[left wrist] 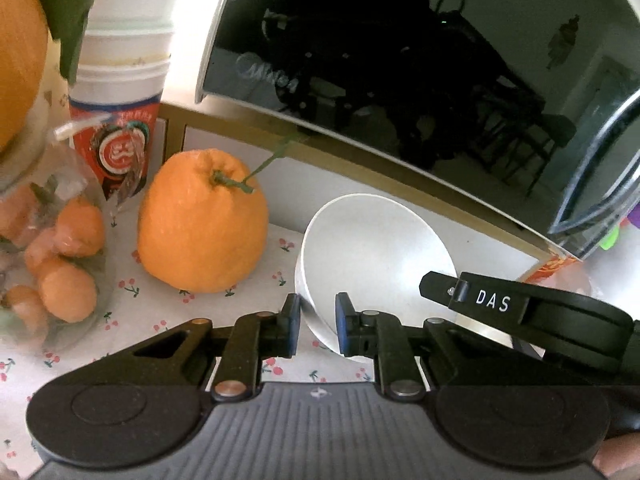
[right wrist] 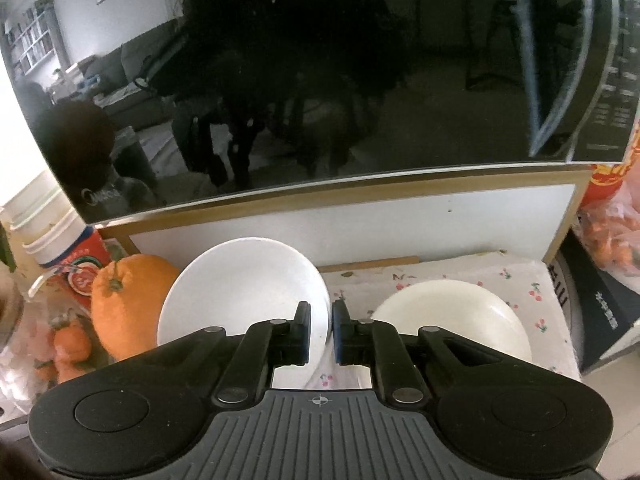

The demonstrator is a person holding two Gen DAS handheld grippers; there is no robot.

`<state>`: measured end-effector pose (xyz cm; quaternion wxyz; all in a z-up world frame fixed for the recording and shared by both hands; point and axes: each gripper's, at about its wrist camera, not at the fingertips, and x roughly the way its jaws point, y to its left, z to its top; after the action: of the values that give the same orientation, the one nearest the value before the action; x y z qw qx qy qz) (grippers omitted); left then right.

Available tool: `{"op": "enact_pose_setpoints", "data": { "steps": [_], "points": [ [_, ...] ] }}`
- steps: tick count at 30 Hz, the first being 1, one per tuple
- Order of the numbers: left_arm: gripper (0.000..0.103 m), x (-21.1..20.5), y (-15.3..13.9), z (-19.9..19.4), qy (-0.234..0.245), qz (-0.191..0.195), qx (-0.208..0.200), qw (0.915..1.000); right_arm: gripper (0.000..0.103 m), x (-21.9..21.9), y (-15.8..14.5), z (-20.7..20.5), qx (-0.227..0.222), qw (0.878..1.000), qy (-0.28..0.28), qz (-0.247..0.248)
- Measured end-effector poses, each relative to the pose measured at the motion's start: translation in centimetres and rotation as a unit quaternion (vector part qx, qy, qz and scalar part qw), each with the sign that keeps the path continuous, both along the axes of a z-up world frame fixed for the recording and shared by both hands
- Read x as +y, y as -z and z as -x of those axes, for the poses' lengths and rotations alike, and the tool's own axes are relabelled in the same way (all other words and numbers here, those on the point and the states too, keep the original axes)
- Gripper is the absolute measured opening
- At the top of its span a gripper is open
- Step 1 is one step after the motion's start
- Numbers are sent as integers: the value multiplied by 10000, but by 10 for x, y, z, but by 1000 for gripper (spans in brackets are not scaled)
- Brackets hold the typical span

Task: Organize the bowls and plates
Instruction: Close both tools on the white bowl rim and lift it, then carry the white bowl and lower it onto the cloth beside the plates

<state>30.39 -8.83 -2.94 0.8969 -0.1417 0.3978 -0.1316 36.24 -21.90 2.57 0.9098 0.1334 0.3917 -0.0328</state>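
You are pinching the white bowl (left wrist: 372, 248) from both sides: your left gripper (left wrist: 318, 326) is closing on its near rim, your right gripper (right wrist: 321, 330) is nipping its right edge at twelve o'clock. It is tilting up, just beside the large orange (left wrist: 202, 222) at ten o'clock. Two dishes are showing; the second bowl (right wrist: 452, 316) is sitting at one o'clock on the cherry-print cloth (right wrist: 528, 292). Stacking is barely starting. Beyond, the microwave (right wrist: 320, 80) is looming.

The second bowl (right wrist: 452, 320) is half hidden behind the right tool (right wrist: 321, 334).
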Motion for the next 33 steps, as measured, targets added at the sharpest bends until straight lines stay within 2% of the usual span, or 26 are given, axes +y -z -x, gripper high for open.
{"op": "enact_pose_setpoints", "data": {
  "steps": [15,24,33],
  "points": [
    [16,-7,-49,49,340,-56,-204,9992,12,-20,-57,70,-212,9996,205,-18],
    [16,-12,-56,92,542,-87,-163,9984,12,-22,-78,122,-166,9997,188,33],
    [16,-12,-49,130,879,-149,-10,9960,12,-32,-76,173,71,9997,207,-109]
  ]
}}
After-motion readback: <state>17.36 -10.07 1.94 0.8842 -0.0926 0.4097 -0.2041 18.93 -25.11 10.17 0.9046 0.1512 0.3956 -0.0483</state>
